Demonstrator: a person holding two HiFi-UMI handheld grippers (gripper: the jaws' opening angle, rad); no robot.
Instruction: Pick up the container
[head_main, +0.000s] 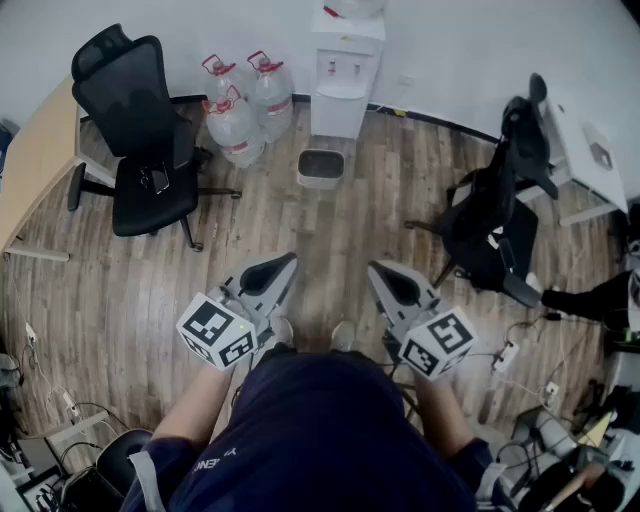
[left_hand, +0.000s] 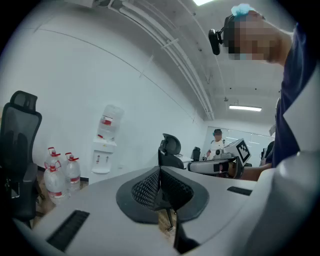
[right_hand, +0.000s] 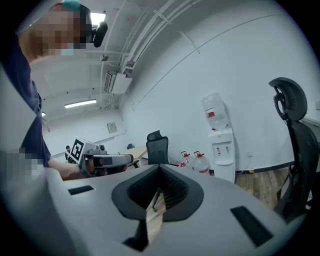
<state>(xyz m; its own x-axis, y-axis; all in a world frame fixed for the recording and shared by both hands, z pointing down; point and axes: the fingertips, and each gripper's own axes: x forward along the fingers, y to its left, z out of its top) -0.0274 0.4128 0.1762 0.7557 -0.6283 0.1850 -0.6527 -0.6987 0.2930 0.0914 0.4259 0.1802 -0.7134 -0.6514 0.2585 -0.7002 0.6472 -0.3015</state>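
The container, a small grey open bin (head_main: 320, 168), stands on the wooden floor in front of the water dispenser (head_main: 345, 70). My left gripper (head_main: 284, 263) and right gripper (head_main: 379, 271) are held side by side at waist height, well short of the bin, both pointing toward it. Each has its jaws closed together with nothing between them. In the left gripper view the left gripper (left_hand: 160, 172) shows its meshed pads meeting. The right gripper (right_hand: 160, 171) looks the same in its own view. Neither gripper view shows the bin.
Three large water bottles (head_main: 240, 105) stand left of the dispenser. A black office chair (head_main: 140, 140) is at the left beside a wooden desk (head_main: 35, 160). Another black chair (head_main: 495, 220) stands at the right by a white table (head_main: 585, 150). Cables and a power strip (head_main: 508, 355) lie on the floor.
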